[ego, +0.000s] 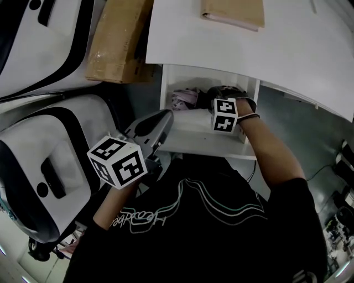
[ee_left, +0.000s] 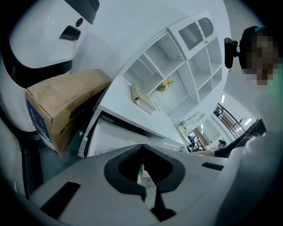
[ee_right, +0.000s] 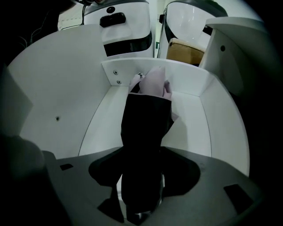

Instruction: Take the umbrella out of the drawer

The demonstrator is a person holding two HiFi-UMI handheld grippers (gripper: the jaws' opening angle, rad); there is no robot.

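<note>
The right tongs clamp the dark umbrella inside the open drawer; the left tongs, closed and empty, hang outside it. Pulled carelessly, its pink end could snag the drawer's rim.

The umbrella lay in the drawer, between the right gripper jaws. Left of the drawer stood the cardboard box, and before the drawer was the left gripper.

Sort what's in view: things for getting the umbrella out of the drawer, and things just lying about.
For the job:
umbrella, black and pink
drawer, white, open
right hand-held gripper, shut on the umbrella

Lying about:
cardboard box
tan booklet on the tabletop
left hand-held gripper, shut, empty, outside the drawer
</note>
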